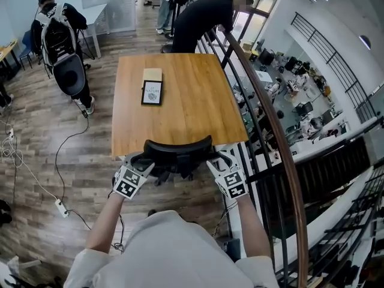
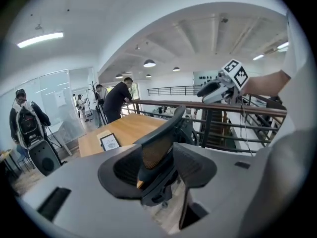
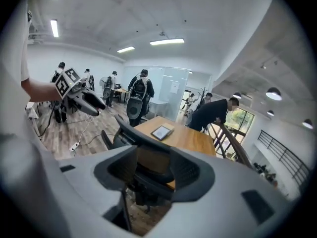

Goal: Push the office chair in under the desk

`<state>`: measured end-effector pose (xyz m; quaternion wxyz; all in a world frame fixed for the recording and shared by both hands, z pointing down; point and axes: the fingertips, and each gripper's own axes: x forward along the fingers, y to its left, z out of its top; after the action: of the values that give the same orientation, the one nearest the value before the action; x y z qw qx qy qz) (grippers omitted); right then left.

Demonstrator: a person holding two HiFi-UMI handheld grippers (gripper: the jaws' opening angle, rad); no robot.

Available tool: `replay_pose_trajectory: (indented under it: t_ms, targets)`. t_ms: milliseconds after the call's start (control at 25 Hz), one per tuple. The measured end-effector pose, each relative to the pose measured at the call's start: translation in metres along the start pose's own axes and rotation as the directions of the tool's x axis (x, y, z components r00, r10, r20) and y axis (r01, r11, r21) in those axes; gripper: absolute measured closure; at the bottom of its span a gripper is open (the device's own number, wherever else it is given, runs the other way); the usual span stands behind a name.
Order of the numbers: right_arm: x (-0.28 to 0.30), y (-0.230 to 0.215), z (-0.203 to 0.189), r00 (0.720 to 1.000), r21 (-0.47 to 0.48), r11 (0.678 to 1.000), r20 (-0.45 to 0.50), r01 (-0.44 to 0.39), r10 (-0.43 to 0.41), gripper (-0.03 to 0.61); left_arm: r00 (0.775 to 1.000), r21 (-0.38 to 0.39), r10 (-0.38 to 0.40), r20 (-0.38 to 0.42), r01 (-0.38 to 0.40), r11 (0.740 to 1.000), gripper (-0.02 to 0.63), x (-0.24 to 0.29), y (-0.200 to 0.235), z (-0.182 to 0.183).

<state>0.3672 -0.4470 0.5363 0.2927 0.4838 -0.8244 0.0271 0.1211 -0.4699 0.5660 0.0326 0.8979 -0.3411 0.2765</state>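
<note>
Wood-plank floor [image 1: 36, 131], a cable [image 1: 65, 152] trailing on it left of the desk.

- Left gripper [image 1: 139, 162], right gripper [image 1: 217, 162]: one at each end of the chair's back; jaws apart on both, the back's edge standing between them.
- Office chair [image 1: 178, 152]: black, curved mesh back, at the desk's near edge.
- Desk [image 1: 192, 110]: rectangular, honey-coloured wood.
- Framed card [image 1: 152, 92]: flat on the desk, toward its far end.
- Railing [image 1: 271, 122]: dark, along the desk's right side.
- Person [image 1: 201, 14]: bending over beyond the desk's far end.
</note>
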Motion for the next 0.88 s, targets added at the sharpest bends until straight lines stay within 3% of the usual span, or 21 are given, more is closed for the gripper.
replay_pose_trajectory:
  t_ms: [160, 520, 880]
  targets:
    - [-0.013, 0.008, 0.014, 0.997, 0.055, 0.998, 0.071, 0.019, -0.023, 0.394, 0.997, -0.057, -0.001, 0.076, 0.005, 0.998, 0.460, -0.013, -0.003, 0.018]
    - [-0.036, 0.015, 0.036, 0.984, 0.099, 0.993, 0.161, 0.061, -0.076, 0.531, 0.984, -0.129, 0.031, 0.177, -0.008, 0.992, 0.554, -0.037, 0.001, 0.042]
    - [-0.053, 0.009, 0.057, 0.960, 0.162, 0.984, 0.252, 0.080, -0.120, 0.575, 0.969, -0.142, 0.015, 0.245, 0.021, 0.990, 0.614, -0.042, -0.004, 0.063]
